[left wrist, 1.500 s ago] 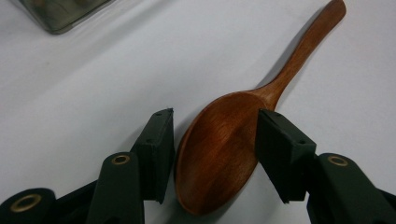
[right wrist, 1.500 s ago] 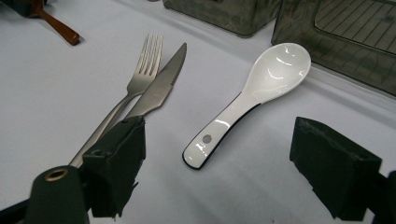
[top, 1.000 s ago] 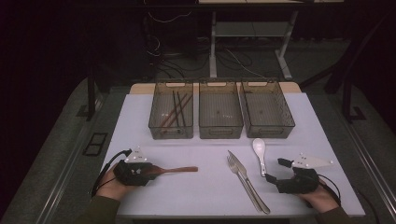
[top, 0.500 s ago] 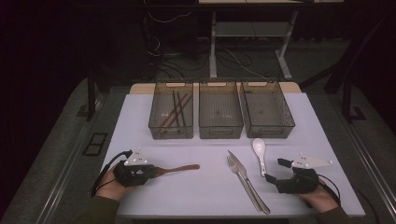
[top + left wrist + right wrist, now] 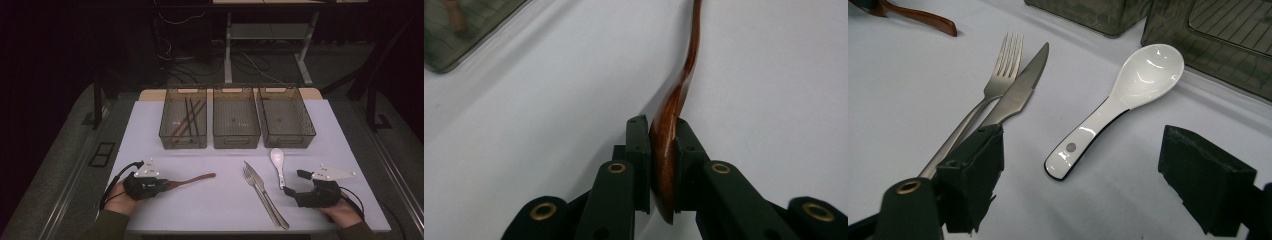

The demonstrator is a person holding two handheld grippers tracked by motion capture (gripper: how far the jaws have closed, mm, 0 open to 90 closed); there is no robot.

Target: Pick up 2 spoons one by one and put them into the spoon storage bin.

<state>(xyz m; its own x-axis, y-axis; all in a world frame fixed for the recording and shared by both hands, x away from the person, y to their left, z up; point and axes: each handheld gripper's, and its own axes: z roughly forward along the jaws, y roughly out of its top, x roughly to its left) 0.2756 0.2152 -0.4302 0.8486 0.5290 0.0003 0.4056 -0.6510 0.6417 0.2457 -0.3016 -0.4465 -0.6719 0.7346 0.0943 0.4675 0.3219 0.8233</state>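
Both forearms come in low from the near edge of the white table (image 5: 225, 200), each hand lying close to the surface and level with it. The left gripper (image 5: 162, 185) points right along the table, and its jaws pinch the bowl end of a wooden spoon (image 5: 192, 179); in the left gripper view the pads press flat on both sides of the brown bowl (image 5: 665, 165), which stands on edge between them. The right gripper (image 5: 288, 191) rests near the right front corner with its jaws spread wide and nothing between them, aimed at the handle of a white ceramic spoon (image 5: 1118, 110) that lies on the table just ahead. The wooden spoon is dark reddish brown and glossy, with a slim, slightly curved handle that runs away from the jaws toward the middle of the table, its far end near a steel fork (image 5: 254, 184) and knife (image 5: 265, 192) lying side by side. Beyond these stand three clear bins (image 5: 236, 118) in a row, the left one holding chopsticks (image 5: 187, 120). Compared with a second ago, the left jaws have just been closing and now grip the spoon's bowl, where before they stood apart around it; both hands and the spoon lie where they were, and the right jaws are as wide as before.
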